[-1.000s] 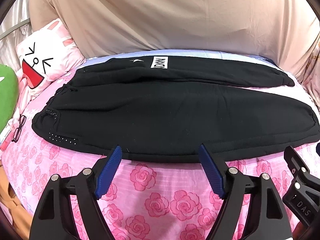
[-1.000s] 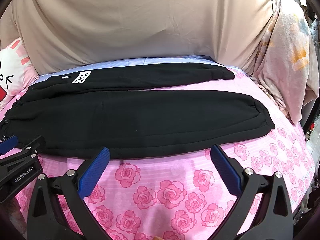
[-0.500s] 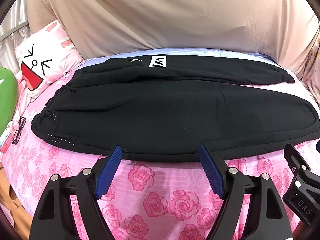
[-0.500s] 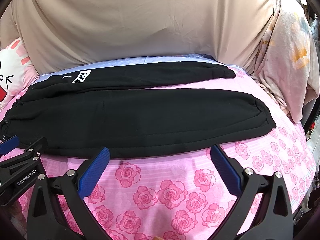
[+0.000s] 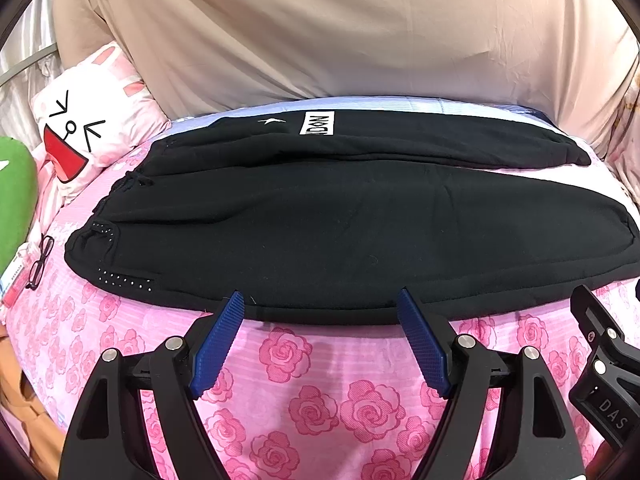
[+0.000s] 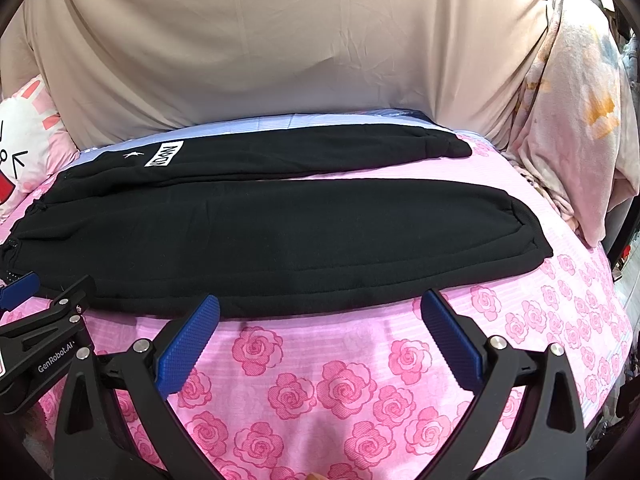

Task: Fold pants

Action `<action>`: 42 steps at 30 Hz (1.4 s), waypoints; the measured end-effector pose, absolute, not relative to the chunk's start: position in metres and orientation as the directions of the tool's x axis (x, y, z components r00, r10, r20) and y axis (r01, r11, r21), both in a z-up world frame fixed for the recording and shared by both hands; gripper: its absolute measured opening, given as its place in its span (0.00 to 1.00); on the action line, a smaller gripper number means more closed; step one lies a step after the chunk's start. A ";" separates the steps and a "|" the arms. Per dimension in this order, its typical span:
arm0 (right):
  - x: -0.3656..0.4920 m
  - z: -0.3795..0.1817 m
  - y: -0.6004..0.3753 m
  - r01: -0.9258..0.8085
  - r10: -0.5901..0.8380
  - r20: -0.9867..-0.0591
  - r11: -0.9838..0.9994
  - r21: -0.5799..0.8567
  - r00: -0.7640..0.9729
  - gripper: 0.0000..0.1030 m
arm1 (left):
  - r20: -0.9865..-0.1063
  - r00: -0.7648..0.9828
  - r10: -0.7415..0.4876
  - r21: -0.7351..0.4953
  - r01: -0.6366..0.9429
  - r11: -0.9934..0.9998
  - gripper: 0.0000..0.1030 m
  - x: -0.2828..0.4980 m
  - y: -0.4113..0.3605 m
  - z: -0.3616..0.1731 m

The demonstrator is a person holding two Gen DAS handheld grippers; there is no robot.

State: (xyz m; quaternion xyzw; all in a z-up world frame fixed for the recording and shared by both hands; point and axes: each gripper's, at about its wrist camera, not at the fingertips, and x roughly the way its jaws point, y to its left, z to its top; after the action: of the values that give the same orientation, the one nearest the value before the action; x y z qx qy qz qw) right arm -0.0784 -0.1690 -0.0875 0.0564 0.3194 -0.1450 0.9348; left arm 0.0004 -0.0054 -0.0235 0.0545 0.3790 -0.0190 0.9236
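Black pants (image 5: pixel 340 232) lie flat across the bed (image 5: pixel 320 380), legs apart, ready for folding; left tongs (image 5: pixel 320 312) and right tongs (image 6: pixel 320 316) gape empty at the near hem.

Cartoon-face pillow (image 5: pixel 86 128), eyeglasses (image 5: pixel 40 262), rose-print bedsheet (image 5: pixel 320 392), beige draped cloth (image 5: pixel 340 28)

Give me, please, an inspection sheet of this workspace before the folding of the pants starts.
Surface: pink rose bedsheet, bare in front.
Job's things: black pants spread flat, both legs apart, waistband at left, unfolded.
Clutter: eyeglasses and a cartoon pillow at left.
Grippers: left tongs and right tongs both open, empty, at the near edge of the pants.
Cables: nothing seen.
Surroundings: beige cloth behind the bed.
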 end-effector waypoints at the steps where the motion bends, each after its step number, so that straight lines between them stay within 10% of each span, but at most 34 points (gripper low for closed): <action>1: -0.078 -0.087 -0.169 0.307 -0.235 -0.613 0.952 0.014 0.754 0.96 | -0.702 0.712 0.008 0.087 0.075 0.993 0.74 0.001 -0.005 -0.023; 42: -0.049 -0.091 -0.202 0.330 -0.209 -0.665 0.942 0.060 0.717 0.96 | -0.752 0.655 -0.072 -0.021 0.085 0.996 0.74 0.032 0.017 -0.025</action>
State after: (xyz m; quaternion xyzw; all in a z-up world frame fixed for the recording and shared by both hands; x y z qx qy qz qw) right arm -0.0486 -0.2016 -0.0910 0.0872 0.3467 -0.1462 0.9224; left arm 0.0320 0.0174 -0.0249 0.0081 0.4133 -0.0431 0.9095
